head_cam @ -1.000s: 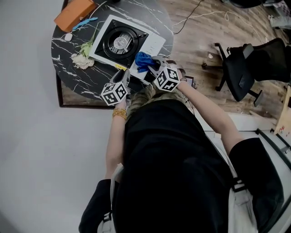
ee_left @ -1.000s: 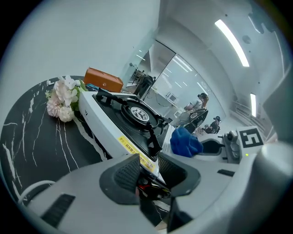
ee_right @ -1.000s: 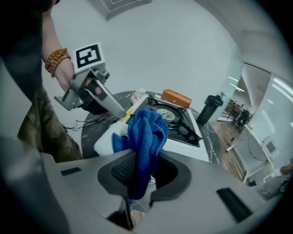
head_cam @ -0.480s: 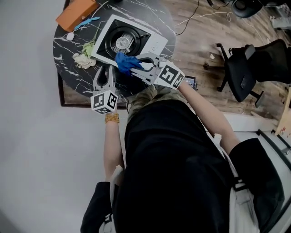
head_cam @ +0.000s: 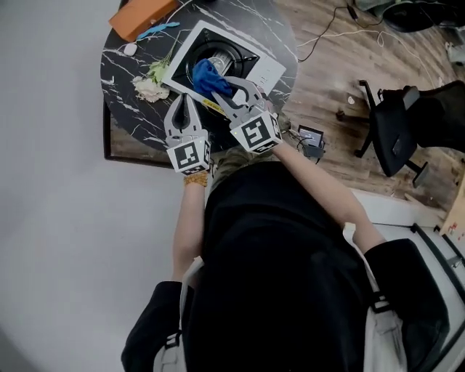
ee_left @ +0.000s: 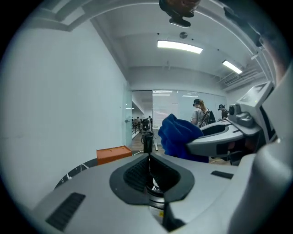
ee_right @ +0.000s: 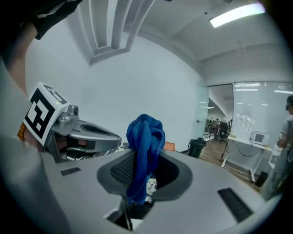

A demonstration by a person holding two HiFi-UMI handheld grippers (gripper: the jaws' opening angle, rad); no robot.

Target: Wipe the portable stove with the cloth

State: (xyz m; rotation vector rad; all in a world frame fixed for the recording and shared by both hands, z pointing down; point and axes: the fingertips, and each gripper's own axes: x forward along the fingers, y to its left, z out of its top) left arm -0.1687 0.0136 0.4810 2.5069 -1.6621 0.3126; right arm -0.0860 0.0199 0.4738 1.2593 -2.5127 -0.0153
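Cloth [ee_right: 144, 137] is pinched in my right gripper [head_cam: 236, 91] over the stove [head_cam: 267, 71]; my left gripper [ee_left: 149, 160] is closed, empty.

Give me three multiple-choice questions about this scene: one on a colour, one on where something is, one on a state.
1. What colour is the cloth?
A) red
B) blue
C) white

2. Where does the orange box lie?
A) on the round table, past the stove
B) on top of the stove
C) under the cloth

3. How do the left gripper's jaws stand?
A) shut on the cloth
B) wide apart
C) shut, nothing between them

Answers:
1 B: the cloth is blue in all three views.
2 A: the head view shows the box at the table's far edge.
3 C: the left gripper view shows the jaws together and empty.
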